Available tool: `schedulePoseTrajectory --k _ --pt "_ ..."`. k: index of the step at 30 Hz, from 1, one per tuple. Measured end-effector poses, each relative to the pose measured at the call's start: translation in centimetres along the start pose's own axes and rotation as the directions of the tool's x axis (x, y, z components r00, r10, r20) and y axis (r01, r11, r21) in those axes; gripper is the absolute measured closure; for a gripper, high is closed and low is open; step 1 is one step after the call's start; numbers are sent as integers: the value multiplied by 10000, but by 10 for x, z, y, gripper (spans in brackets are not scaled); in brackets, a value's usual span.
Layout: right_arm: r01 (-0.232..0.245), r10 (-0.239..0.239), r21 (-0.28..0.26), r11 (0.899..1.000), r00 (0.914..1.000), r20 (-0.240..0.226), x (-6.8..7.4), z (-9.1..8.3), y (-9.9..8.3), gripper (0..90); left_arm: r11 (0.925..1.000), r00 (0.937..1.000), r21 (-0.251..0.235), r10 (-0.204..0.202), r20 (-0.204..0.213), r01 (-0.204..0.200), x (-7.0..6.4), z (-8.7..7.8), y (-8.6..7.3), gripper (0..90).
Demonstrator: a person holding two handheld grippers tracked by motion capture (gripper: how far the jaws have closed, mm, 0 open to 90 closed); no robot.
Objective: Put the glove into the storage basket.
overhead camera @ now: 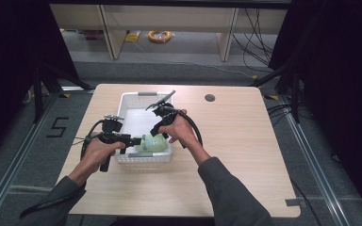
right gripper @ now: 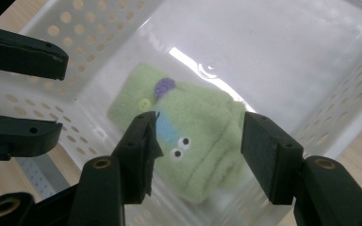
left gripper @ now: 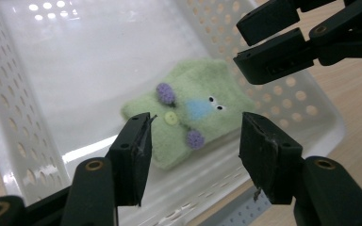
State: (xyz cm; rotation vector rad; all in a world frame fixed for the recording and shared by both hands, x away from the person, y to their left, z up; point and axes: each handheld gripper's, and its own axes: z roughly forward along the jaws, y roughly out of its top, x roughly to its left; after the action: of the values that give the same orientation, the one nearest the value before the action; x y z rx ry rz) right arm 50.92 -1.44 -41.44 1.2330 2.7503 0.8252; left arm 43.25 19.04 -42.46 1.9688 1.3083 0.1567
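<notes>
high view looks down on the wooden table [overhead camera: 235, 155], the biggest thing here, with a white perforated basket [overhead camera: 131, 100] sitting left of centre. both forearms come in from the near edge and meet over the basket's near end.

the basket holds one thing: a green felt toy [overhead camera: 154, 143], lying flat on the floor of the near end, close against the near wall. in the left gripper view the toy [left gripper: 193, 113] shows two purple pompoms, a pale yellow button, a blue patch and small eyes. the rest of the basket floor [left gripper: 85, 61] is bare and glossy.

the left gripper [overhead camera: 133, 141] hangs at the basket's near left corner, its claw spread wide and empty, with the toy framed between the jaws but apart from them. the right gripper [right gripper: 195, 160] comes from the other side, also spread and holding nothing, the toy [right gripper: 193, 136] lying below its jaws; whether a tip touches the felt i cannot tell.

as i judge it, the work is at the reach stage: both claws are lined up on the toy, but no grasp is made and the toy is still in the basket. closing on it and lifting it out are left to do.
</notes>
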Motion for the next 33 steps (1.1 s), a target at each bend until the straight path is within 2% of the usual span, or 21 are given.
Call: schedulePoseTrajectory --k 3,4,5,6,10,12,15,16,22,26,27,30,31,32,33 --pt "153 -155 -109 9998 9998 -129 1 -5 -2 471 9999 10000 -125 78 33 -78 -3 -3 0 435" --pt "151 -152 -139 9998 9998 -114 1 -6 -3 468 9997 10000 -256 -20 13 20 -4 -3 0 430" --pt "192 -193 -213 9996 9998 -56 1 -7 -4 463 9998 9999 -191 86 130 -84 -5 -5 -1 425" --pt "-27 26 -128 9999 10000 -62 2 -10 -5 460 9997 9999 -231 64 145 -60 -6 -5 -1 424" --pt "-63 55 -299 9995 9996 -292 2 -15 -9 451 9995 9996 -258 164 251 -157 -10 -6 -3 410" --pt "177 -192 -447 9988 9993 -319 -1 -18 -12 447 9994 9994 -286 197 301 -188 -13 -6 -4 400" --pt "272 -294 -562 9981 9988 -402 -1 -24 -17 440 9992 9992 -358 191 361 -178 -17 -6 -5 385" --pt "51 -73 -518 9986 9991 -414 0 -27 -19 436 9992 9988 -323 260 408 -247 -18 -7 -5 381" --pt "111 -163 -868 9962 9981 -595 -3 -40 -30 421 9983 9980 -552 244 582 -211 -27 -9 -7 348" --pt "78 -152 -1029 9947 9973 -713 -7 -47 -39 400 9971 9962 -692 371 791 -317 -37 -11 -10 327" --pt "-2 -80 -1058 9944 9970 -772 -8 -49 -42 396 9967 9953 -666 524 818 -470 -39 -12 -10 325" --pt "-28 -44 -1233 9924 9983 -580 -11 -55 -49 383 9958 9934 -728 620 966 -551 -48 -14 -12 312" --pt "338 -427 -1480 9884 9974 -576 -14 -58 -52 377 9950 9926 -775 709 990 -634 -49 -14 -12 308" --pt "5 -92 -1388 9903 9980 -624 -12 -60 -54 372 9948 9919 -851 652 1088 -560 -53 -14 -13 304" --pt "270 -382 -1615 9865 9971 -665 -15 -62 -57 366 9939 9905 -811 830 1100 -743 -54 -15 -14 301"
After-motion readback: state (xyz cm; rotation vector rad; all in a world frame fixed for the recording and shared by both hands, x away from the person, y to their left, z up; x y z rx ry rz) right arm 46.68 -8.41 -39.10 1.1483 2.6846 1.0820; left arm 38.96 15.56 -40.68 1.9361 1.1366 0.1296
